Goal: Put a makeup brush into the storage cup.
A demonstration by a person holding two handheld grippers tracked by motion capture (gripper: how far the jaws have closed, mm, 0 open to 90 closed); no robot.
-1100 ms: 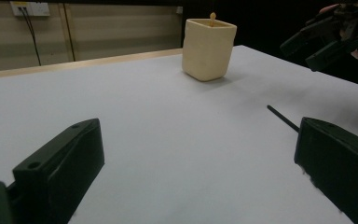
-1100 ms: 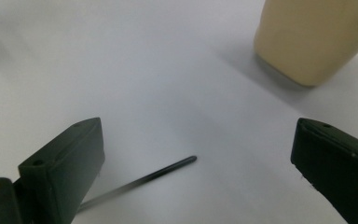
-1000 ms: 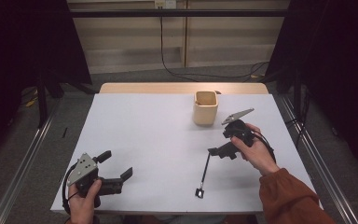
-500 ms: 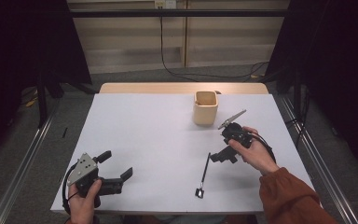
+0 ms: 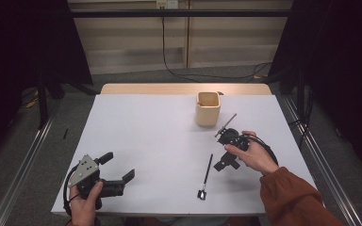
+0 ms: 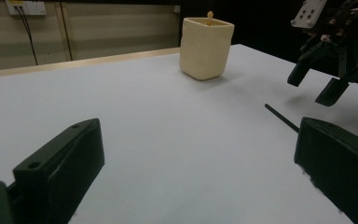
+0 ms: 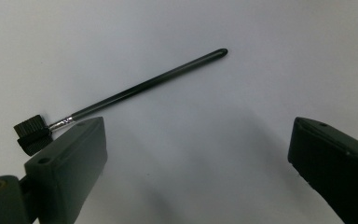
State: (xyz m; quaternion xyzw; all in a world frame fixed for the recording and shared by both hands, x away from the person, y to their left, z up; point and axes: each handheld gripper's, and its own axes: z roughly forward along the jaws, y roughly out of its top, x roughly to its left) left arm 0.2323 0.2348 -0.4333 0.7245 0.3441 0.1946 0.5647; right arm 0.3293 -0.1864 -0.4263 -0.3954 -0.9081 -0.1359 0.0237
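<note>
High view shows the white table, a beige cup far right and a thin black brush lying near right. Right gripper hovers beside it, jaws wide and empty, likely about to pick it up; closing on the handle comes next. Left gripper rests near left, wide open, empty. Right gripper view reveals the brush's bristle head

The white table lies bare across its left and middle, open to any pass. Toward the far right stands a cream cup; near the front lies a thin black brush. The right gripper hangs spread just beside that brush, crowding that corner.
</note>
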